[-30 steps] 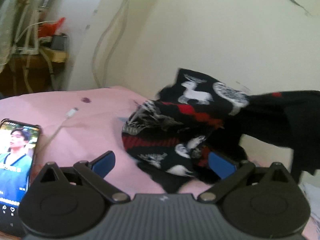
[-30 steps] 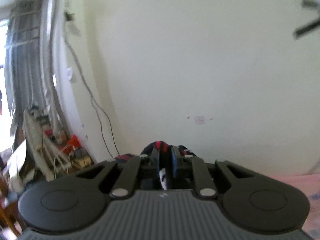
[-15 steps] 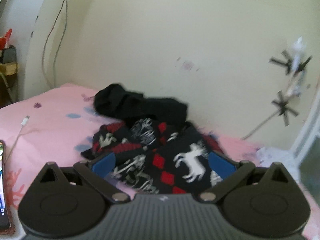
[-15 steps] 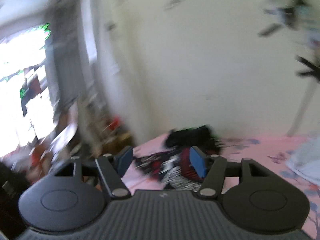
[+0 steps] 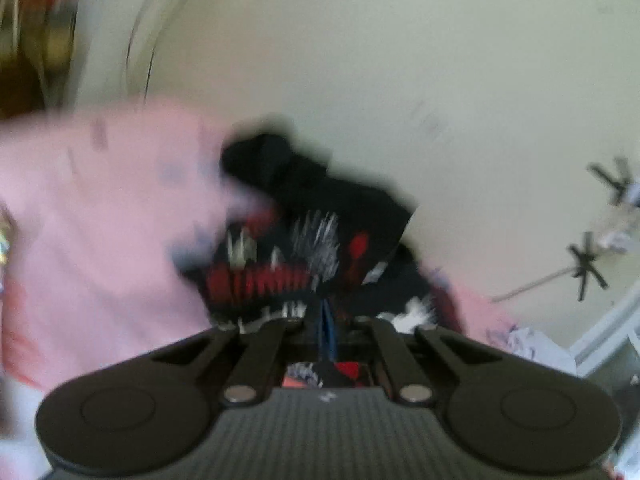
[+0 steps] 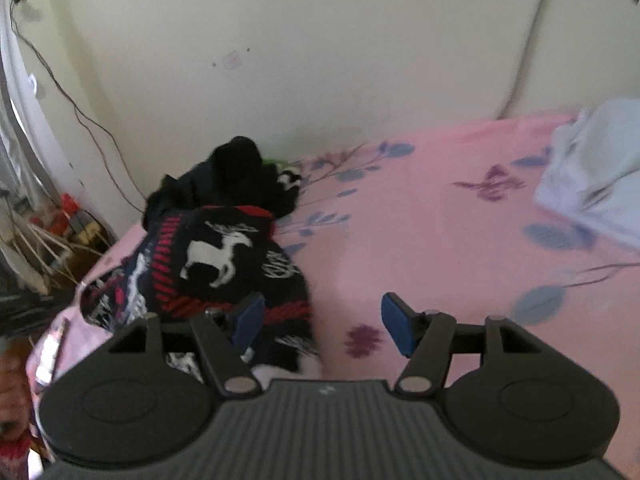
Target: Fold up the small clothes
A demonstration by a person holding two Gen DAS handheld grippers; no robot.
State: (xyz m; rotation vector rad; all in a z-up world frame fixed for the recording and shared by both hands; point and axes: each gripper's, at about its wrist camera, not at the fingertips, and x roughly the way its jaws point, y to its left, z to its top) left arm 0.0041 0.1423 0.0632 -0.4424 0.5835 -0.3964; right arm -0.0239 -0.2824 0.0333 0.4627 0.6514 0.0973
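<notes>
A black knitted garment with red bands and white deer [image 6: 224,256] lies bunched on the pink bed sheet [image 6: 440,220], with a plain black garment [image 6: 236,176] behind it against the wall. My right gripper [image 6: 322,308] is open low over the bed; its left pad hangs over the patterned garment's near edge, its right pad over bare sheet, and nothing is pressed. The left wrist view is blurred. There my left gripper [image 5: 328,320] has its blue pads together at the patterned garment [image 5: 280,272], with fabric around and under the fingers. The black garment [image 5: 280,168] lies beyond.
A pale folded cloth [image 6: 592,176] lies at the bed's right side. A phone [image 6: 48,356] rests near the left edge of the bed. Cluttered furniture [image 6: 52,232] and a wall cable [image 6: 92,128] stand left of the bed. The wall bounds the far side.
My left gripper went from wide open to shut at the patterned garment. My right gripper let go of the garment, opened, and dropped from facing the wall down to the bed.
</notes>
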